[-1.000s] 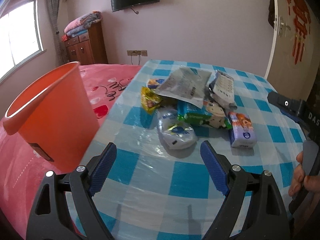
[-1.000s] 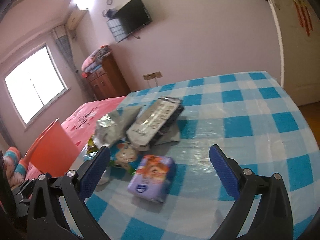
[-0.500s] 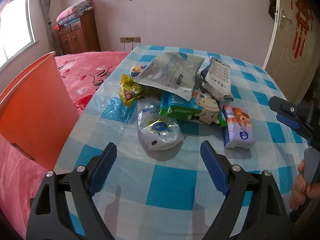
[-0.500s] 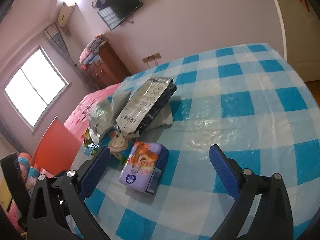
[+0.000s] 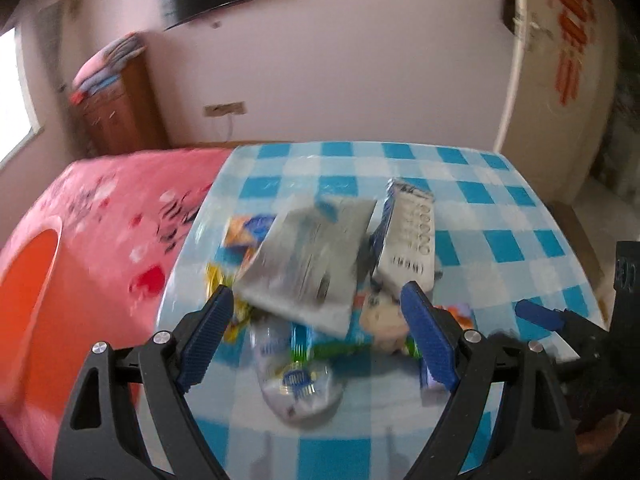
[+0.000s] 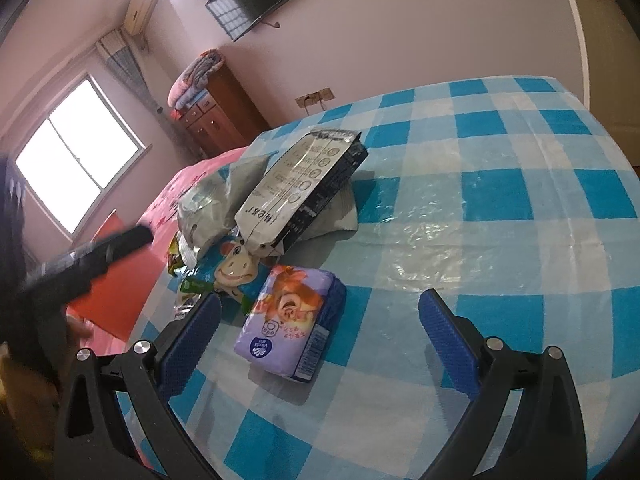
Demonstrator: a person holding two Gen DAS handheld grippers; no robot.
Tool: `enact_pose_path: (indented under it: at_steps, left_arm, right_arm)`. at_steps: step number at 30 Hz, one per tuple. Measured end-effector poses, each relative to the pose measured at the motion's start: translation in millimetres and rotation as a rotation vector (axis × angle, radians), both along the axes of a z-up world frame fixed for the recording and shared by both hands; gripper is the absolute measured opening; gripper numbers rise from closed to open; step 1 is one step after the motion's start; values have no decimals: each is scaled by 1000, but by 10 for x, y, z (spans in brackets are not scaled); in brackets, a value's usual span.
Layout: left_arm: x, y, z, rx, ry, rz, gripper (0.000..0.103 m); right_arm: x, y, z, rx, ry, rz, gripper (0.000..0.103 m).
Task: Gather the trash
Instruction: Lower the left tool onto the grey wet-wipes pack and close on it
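Right claw, jaws wide, empty: purple tissue pack lay between its tips on the checked tabletop, logo unreadable. Left claw, also agape, empty: clear wrapper between tips, print blurred. Orange bin far left, contents hidden.

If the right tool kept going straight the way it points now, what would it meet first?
Most likely the purple tissue pack, which lies on the table just ahead of the open right tool, toward its left finger. Depth is uncertain; it could touch the tablecloth beside it instead.
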State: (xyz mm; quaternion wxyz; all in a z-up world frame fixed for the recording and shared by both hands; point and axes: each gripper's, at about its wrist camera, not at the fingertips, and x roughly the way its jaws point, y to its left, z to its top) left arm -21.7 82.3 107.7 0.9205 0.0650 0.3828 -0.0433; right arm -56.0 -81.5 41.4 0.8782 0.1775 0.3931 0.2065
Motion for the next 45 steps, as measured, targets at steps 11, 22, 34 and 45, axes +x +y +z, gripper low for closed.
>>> enact_pose_path:
  at_steps: [11, 22, 34, 45]
  left_arm:
    - [590, -56, -358, 172, 161, -111, 86]
    - [839, -2, -444, 147, 184, -127, 86]
    - [976, -13, -513, 91, 196, -131, 85]
    - [892, 53, -449, 44, 169, -52, 47]
  right_arm:
    - [-18, 210, -59, -57, 14, 66, 98]
    - [-19, 333, -105, -113, 12, 95, 98]
    - [-12, 353, -112, -134, 4, 93, 98]
    - [17, 379, -111, -155, 3, 92, 98]
